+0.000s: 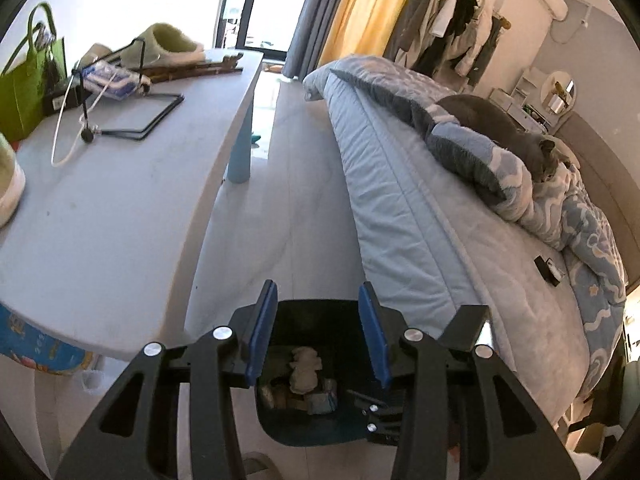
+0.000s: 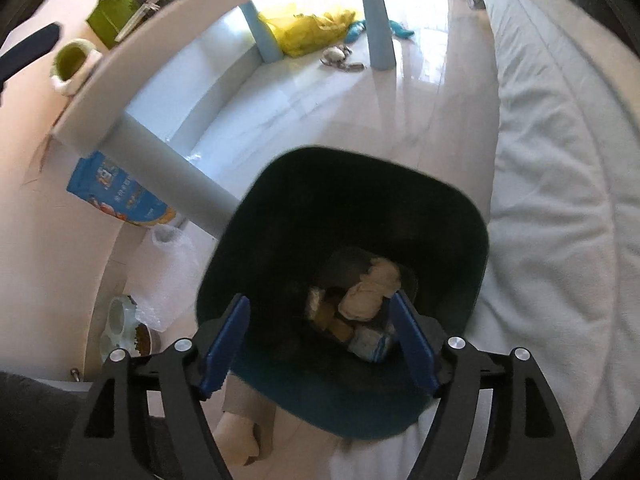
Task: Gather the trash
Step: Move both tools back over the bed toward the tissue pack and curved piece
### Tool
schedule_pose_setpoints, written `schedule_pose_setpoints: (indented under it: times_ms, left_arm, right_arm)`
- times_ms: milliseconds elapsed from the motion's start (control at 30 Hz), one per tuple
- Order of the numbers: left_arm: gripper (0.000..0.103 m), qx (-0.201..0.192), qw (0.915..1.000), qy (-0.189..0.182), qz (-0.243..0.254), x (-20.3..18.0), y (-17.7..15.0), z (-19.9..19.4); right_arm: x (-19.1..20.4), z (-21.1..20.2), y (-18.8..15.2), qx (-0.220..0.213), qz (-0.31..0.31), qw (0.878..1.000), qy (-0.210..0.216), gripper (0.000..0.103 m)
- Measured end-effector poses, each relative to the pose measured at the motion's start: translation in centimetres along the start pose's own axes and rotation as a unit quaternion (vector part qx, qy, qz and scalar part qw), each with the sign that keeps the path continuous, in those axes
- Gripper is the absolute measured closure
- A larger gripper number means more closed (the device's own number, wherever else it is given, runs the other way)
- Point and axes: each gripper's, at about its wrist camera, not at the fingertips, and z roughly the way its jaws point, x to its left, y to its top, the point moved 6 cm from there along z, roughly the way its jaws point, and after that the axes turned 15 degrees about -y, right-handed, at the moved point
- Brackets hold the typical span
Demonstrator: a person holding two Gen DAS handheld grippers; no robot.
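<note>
A dark teal bin [image 1: 316, 432] stands on the floor between the table and the bed. My left gripper [image 1: 319, 286] hangs over it, open, with nothing between its blue pads [image 1: 260, 340]. Inside the bin lies a crumpled pale paper wad [image 1: 305, 372] on top of small packets [image 1: 322, 398]. In the right wrist view the same bin [image 2: 360, 156] fills the middle, and my right gripper [image 2: 320, 298] is open above its mouth. The paper wad [image 2: 374, 288] and a blue-white packet [image 2: 372, 344] rest at the bottom, clear of the pads.
A white table [image 1: 112, 220] on the left carries a green bag [image 1: 24, 88], a slipper [image 1: 168, 44] and a wire stand. The bed [image 1: 420, 220] on the right has a grey cat [image 1: 500, 128] on it. A blue snack bag [image 2: 116, 192], clear plastic [image 2: 172, 264] and brown paper [image 2: 244, 420] lie on the floor.
</note>
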Motion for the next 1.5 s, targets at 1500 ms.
schedule_pose_setpoints:
  times_ms: [1500]
  left_arm:
    - [0.029, 0.085, 0.9796, -0.100, 0.152, -23.8, -2.0, 15.8]
  right_arm:
    - [-32.9, -18.7, -8.2, -0.179, 0.214, 0.949, -0.149, 0.010]
